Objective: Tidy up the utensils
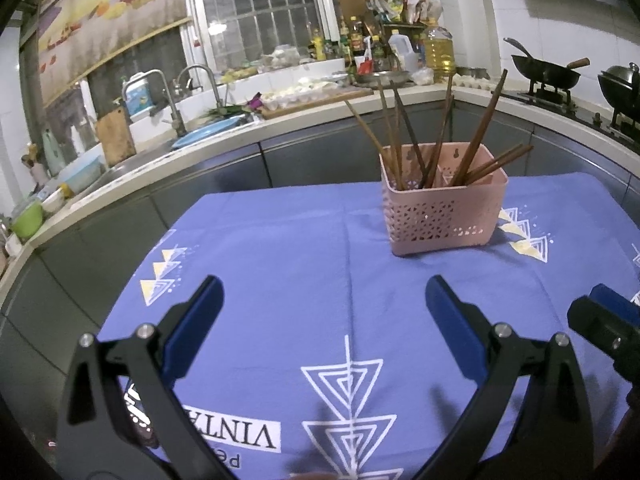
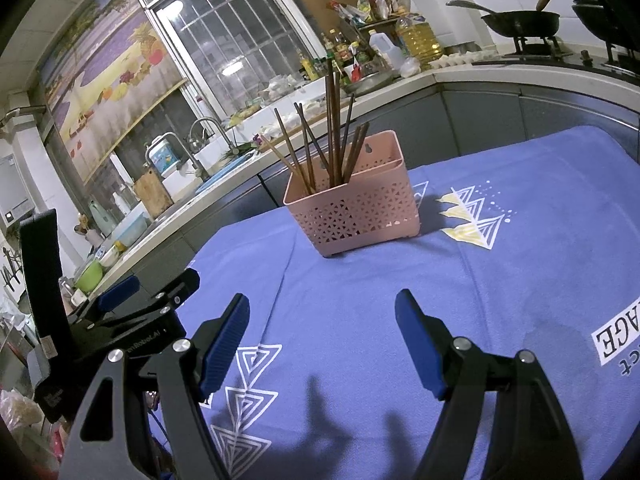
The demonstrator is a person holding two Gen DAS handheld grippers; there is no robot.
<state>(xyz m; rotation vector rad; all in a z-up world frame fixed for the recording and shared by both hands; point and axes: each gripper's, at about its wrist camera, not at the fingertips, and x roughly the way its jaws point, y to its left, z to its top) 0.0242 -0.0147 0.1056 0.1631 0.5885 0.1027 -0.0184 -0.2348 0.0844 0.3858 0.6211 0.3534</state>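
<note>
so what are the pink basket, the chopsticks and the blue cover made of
Pink basket: looks like moulded plastic, matte, with a triangular cut-out lattice and thin, even walls. Chopsticks: dark brown, probably wood or bamboo, dull finish. Blue tablecloth: woven fabric, showing creases and white printing.

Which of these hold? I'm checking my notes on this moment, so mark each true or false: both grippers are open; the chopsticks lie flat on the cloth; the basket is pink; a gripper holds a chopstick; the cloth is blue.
1. Both the left gripper and the right gripper are open. True.
2. The chopsticks lie flat on the cloth. False: they stand in the basket.
3. The basket is pink. True.
4. A gripper holds a chopstick. False: both are empty.
5. The cloth is blue. True.
</note>
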